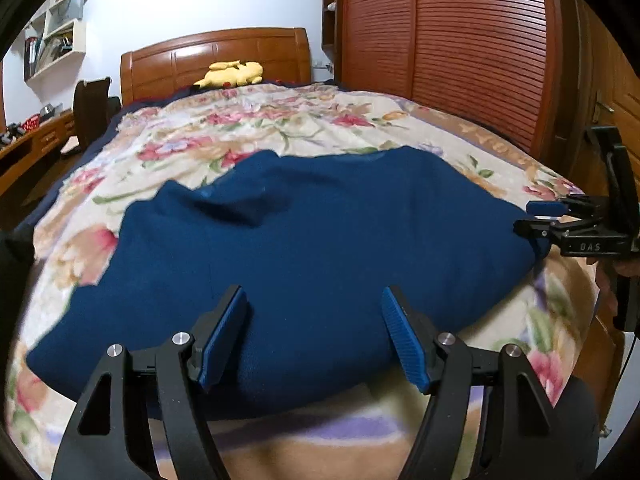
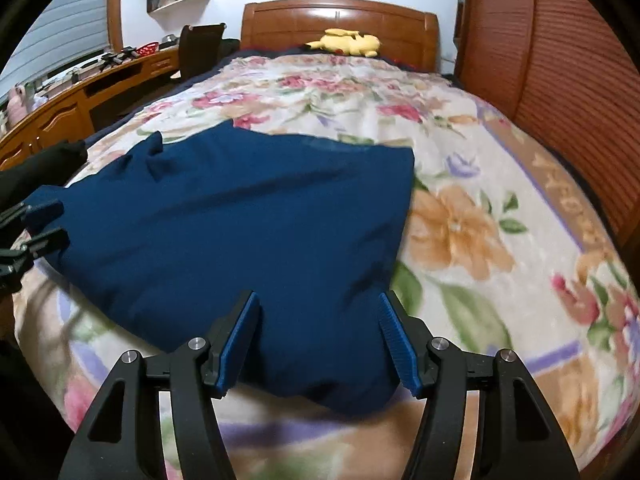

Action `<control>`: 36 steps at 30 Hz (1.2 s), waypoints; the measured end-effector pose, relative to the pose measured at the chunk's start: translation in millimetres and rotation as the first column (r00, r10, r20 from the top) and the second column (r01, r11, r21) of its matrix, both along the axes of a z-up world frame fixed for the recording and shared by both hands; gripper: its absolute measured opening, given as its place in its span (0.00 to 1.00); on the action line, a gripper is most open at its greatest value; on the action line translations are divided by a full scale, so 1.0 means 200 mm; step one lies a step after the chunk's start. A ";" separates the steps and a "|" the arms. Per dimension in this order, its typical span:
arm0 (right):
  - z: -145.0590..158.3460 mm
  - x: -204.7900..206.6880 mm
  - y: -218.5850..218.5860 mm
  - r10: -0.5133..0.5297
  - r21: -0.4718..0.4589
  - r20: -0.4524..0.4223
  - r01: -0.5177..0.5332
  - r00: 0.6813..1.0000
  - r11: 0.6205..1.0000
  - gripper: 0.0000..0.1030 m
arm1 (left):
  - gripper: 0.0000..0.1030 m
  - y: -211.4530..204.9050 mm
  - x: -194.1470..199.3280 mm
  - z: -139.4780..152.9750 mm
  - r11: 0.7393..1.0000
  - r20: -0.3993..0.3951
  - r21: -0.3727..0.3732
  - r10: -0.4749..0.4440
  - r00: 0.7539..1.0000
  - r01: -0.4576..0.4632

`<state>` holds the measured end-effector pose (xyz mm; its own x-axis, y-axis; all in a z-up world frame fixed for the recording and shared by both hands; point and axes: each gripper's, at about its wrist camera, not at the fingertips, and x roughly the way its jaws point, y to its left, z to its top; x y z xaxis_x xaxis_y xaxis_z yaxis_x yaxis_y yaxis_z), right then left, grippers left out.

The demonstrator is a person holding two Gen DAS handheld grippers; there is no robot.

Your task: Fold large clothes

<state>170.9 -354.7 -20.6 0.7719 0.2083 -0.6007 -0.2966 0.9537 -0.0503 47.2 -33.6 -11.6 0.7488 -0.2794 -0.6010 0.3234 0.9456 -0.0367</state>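
Lying spread across the near end of a floral plush blanket [image 1: 256, 128] on a wooden-framed bed: large dark navy knit garment [image 1: 304, 220], partly doubled over, rumpled hump and loose flap at its left far side, straighter edge on the right. Hovering over the garment's near hem, left of middle: left gripper [image 1: 314, 332], black frame with blue ribbed pads, jaws standing well apart, nothing pinched, cloth showing between and under the pads but not pressed by them. Sitting at the garment's right near corner: right gripper [image 2: 318, 336], same build, jaws spread too, navy cloth filling the gap between the pads without being squeezed; seen sideways in the left wrist view at the garment's right edge [image 1: 538, 224]. Far back at the headboard: yellow plush toy [image 2: 346, 42], out of the way. Judging the step: between folds, lining up both grippers along the near hem for a fresh grab. Next move probably calling for dropping both sets of pads onto the hem, closing on all layers together at matching spots, then lifting evenly and carrying the edge toward the far side. Needing care: thick knit slipping, left hump dragging skew, blanket pile getting caught.
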 end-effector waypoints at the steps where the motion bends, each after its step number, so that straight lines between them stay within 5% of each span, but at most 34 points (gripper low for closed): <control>1: -0.01 0.00 0.00 -0.007 0.003 -0.001 0.007 1.000 1.000 0.64 | 0.69 -0.01 -0.01 -0.02 1.000 -0.001 0.002 -0.003 1.000 0.003; 8: -0.09 0.01 -0.03 -0.058 0.093 -0.033 0.060 0.998 0.994 0.77 | 0.70 -0.02 -0.04 -0.08 0.999 0.007 0.023 -0.032 0.999 0.032; 11: -0.09 0.01 -0.04 -0.063 0.132 -0.046 0.068 0.997 0.989 0.77 | 0.70 -0.02 -0.04 -0.09 0.999 0.008 0.025 -0.032 0.999 0.032; 19: -0.14 -0.01 0.04 -0.044 0.059 -0.038 0.047 0.998 0.997 0.77 | 0.71 -0.02 -0.05 -0.11 0.999 0.017 0.018 -0.027 1.000 0.026; 25: -0.17 0.02 0.00 -0.040 0.153 -0.080 0.052 0.996 0.987 0.77 | 0.71 -0.02 -0.05 -0.12 1.000 0.018 0.014 -0.026 0.999 0.026; 29: -0.18 0.03 -0.06 -0.025 0.262 -0.113 0.054 0.993 0.964 0.69 | 0.71 -0.02 -0.05 -0.12 1.000 0.017 0.011 -0.027 1.000 0.026; 36: -0.11 0.00 -0.07 0.021 0.262 -0.087 0.002 0.996 0.965 0.42 | 0.71 -0.02 -0.05 -0.11 1.000 0.015 0.000 -0.028 0.999 0.028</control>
